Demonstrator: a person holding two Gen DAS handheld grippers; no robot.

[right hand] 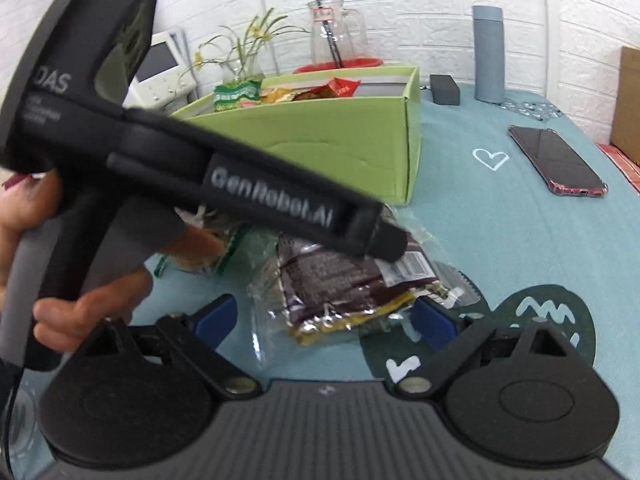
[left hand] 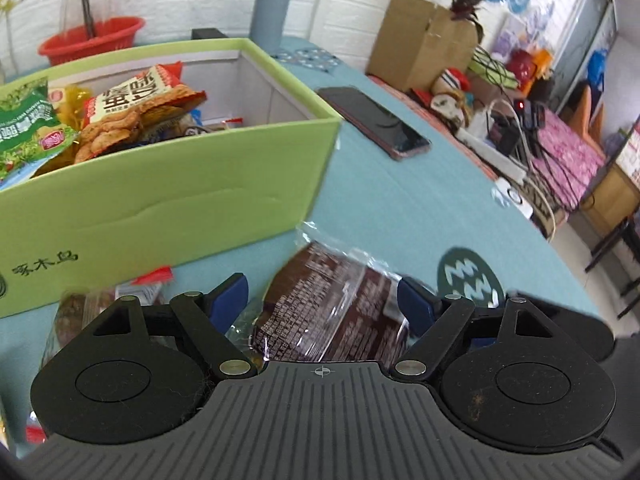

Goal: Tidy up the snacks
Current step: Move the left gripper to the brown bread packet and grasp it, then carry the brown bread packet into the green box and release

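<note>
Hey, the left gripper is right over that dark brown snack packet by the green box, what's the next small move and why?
Probably close the left gripper on the brown snack packet. The packet already lies between its open blue fingers, on the table just outside the green box, where other snacks sit. The right gripper is open too, holding nothing.

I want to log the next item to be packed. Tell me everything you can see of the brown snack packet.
The brown snack packet is a clear plastic wrapper with dense white print on brown, a barcode and crinkled sealed ends. It lies flat on the teal tablecloth, just in front of the green box. The left hand-held gripper straddles it, jaws open, pads not pressing.
</note>
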